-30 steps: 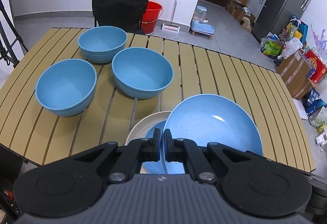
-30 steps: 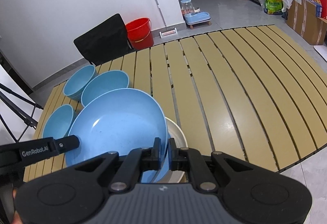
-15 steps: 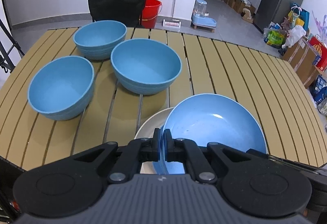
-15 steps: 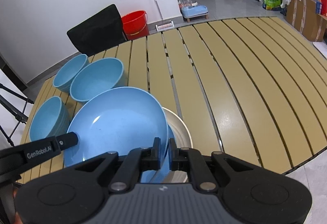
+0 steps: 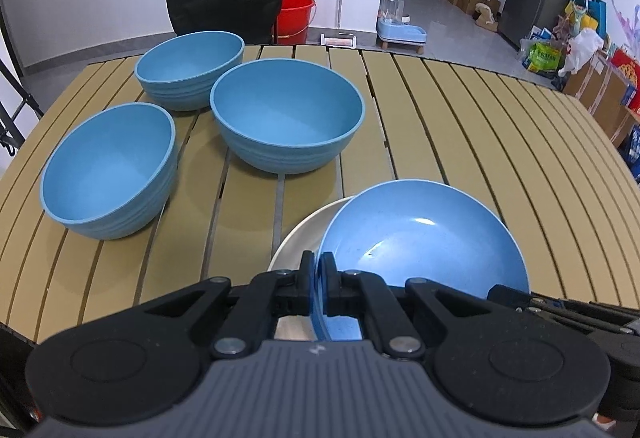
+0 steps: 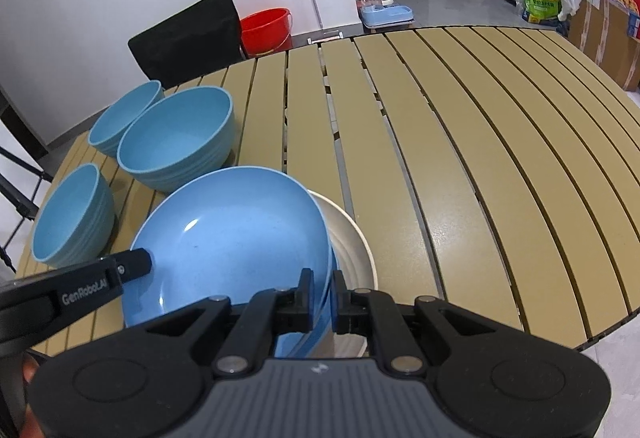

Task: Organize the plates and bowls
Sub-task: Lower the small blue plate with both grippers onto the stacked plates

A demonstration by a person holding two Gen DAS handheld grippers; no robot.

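Both grippers clamp one blue plate (image 5: 420, 238) by its rim — the left gripper (image 5: 318, 286) on the plate's left edge, the right gripper (image 6: 322, 296) on its right edge, fingers pressed together on it. The plate sits tilted over a cream plate (image 6: 352, 238) on the slatted worktop (image 5: 480, 126). Three blue bowls (image 5: 286, 118) stand grouped nearby — to the plate's left.
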